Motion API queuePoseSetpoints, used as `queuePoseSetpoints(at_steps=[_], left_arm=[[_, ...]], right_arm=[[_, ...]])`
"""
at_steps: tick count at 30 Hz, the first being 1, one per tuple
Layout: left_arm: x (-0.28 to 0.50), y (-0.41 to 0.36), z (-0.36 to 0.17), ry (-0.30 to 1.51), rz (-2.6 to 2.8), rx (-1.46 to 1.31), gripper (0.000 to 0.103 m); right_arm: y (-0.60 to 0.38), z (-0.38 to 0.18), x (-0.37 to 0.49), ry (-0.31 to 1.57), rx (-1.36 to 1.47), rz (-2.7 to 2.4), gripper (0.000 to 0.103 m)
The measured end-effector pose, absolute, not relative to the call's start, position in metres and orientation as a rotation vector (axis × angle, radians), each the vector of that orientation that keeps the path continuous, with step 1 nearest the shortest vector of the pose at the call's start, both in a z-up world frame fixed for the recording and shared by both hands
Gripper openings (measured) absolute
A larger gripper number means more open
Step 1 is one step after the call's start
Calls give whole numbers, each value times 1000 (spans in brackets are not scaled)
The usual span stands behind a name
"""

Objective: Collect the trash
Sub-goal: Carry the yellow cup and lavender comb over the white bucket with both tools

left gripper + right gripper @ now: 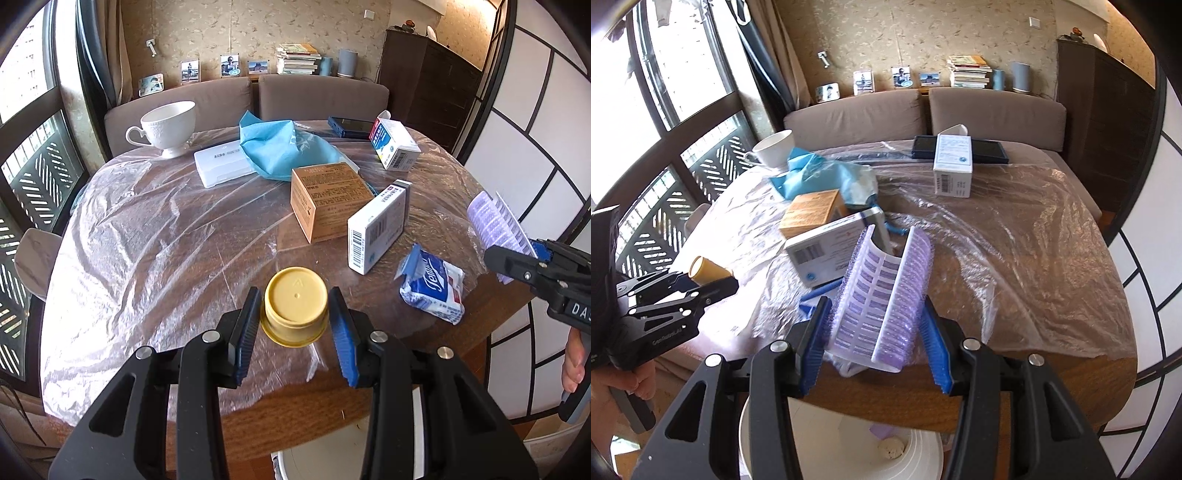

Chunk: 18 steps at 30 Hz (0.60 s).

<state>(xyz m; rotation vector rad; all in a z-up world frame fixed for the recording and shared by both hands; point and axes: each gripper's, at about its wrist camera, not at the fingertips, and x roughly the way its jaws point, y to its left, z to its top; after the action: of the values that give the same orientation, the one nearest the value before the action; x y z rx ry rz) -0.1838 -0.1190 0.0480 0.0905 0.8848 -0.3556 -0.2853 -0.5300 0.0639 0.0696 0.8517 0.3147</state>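
The left gripper (295, 325) has its blue pads pinching a small yellow plastic cup (295, 306), which lies on its side with its closed base facing the camera and its long axis running straight out toward 12 o'clock; whether the cup rests on the plastic-covered table (147, 240) or hangs just above it I cannot tell. The right gripper (877, 343) is pressed in on a purple-and-white blister pack (882, 295), bowed into a trough between the pads, its long axis tilting up toward 1 o'clock.

The move to come, I'd judge, turns on the white bin (916, 454) below the near table edge: in the right wrist view it sits at 6 o'clock, directly under the blister pack, so the right hand is the nearer one. The left wrist view shows only a sliver of it at 6 o'clock.

Most of the bin is cut off behind the gripper bodies, so its contents are hard to judge. More litter waits at 1 to 3 o'clock of the cup: a tissue packet (434, 291), a white carton (376, 229) and a brown box (328, 201).
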Motion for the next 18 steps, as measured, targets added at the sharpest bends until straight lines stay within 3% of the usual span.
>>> queuePoseSetpoints(at_steps=[18], left_arm=[[-221, -123, 50, 881, -347, 104, 39]], right_arm=[[-527, 63, -324, 875, 30, 410, 47]])
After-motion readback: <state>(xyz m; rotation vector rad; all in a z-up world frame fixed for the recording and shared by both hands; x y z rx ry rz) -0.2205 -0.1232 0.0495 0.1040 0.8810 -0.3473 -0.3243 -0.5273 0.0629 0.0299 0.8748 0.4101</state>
